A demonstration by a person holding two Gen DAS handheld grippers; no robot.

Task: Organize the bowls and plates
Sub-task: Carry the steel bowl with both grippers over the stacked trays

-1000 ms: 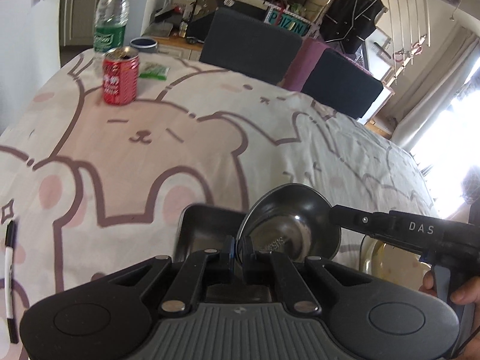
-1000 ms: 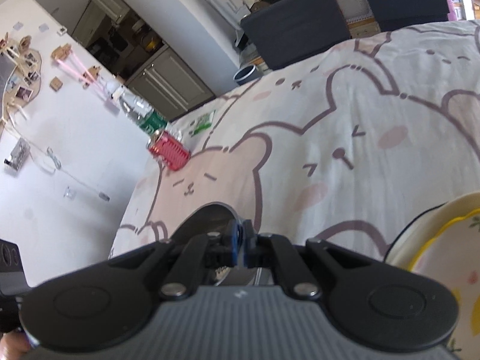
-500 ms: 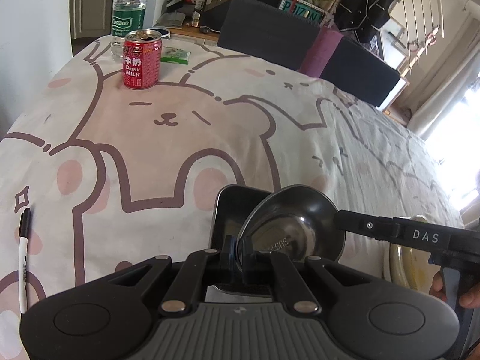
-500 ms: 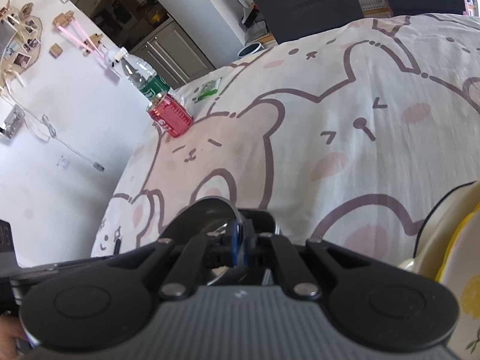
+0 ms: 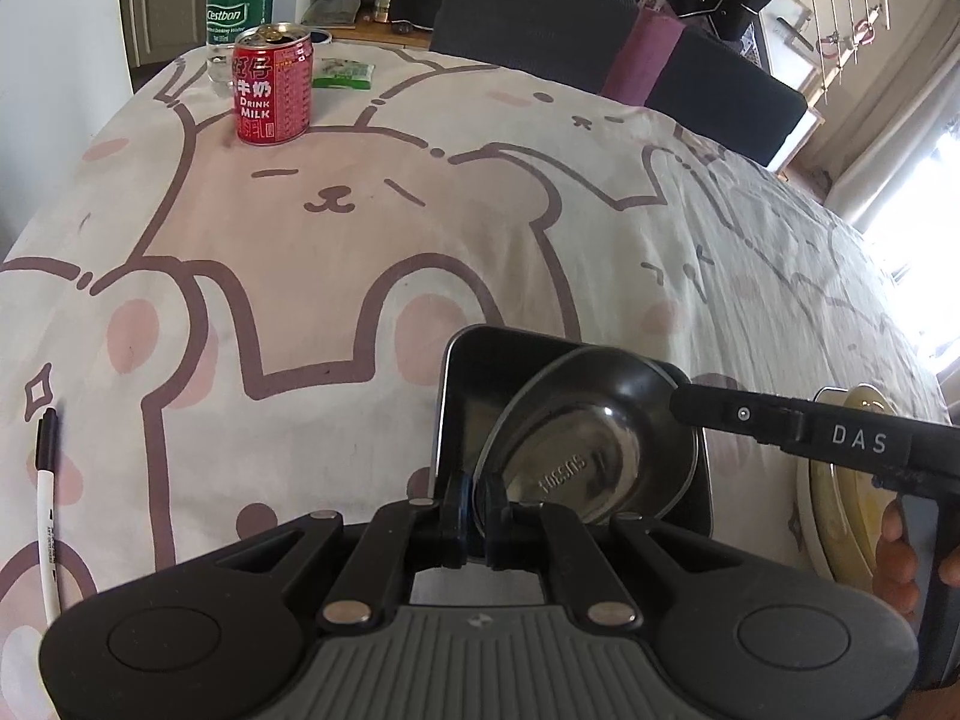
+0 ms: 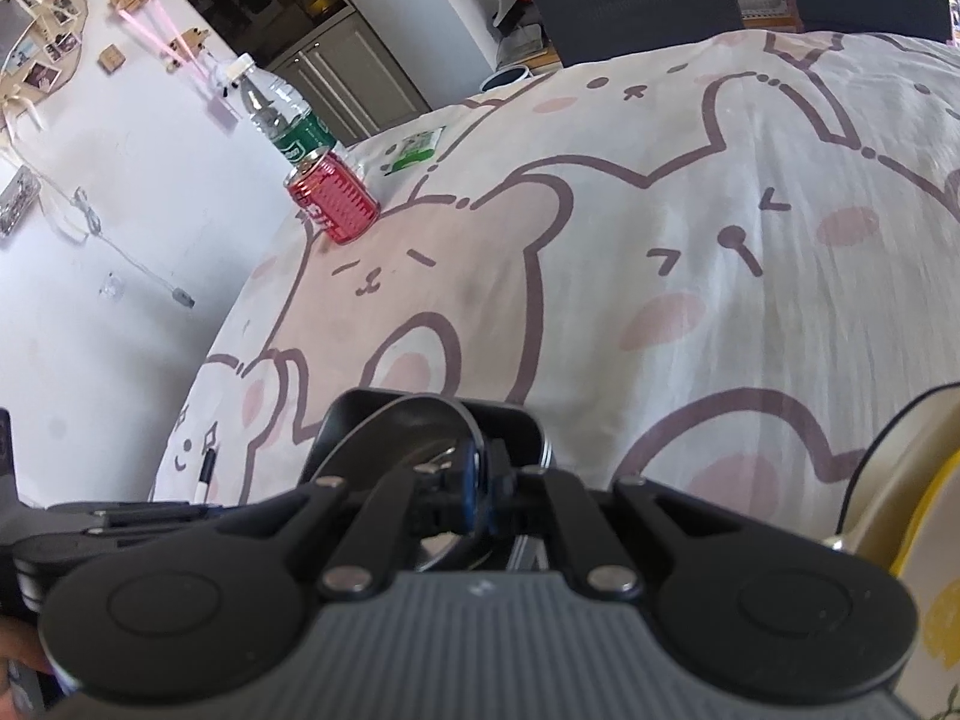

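A bear-print tablecloth covered the table, with a red milk can, a water bottle and a green packet at its far end and a marker pen near the left edge. In the left wrist view, the left gripper had its jaws clamped on the near rim of a steel bowl, which sat tilted over a dark rectangular tray; the right gripper met the bowl's far rim, and a yellow-rimmed plate lay just beside it. In the right wrist view, the cloth stretched away behind the right gripper, its jaws closed on the bowl rim above the tray. The plate showed at the right edge. Lowering would likely go best with both grips level, so the bowl settles flat inside the tray before either releases.
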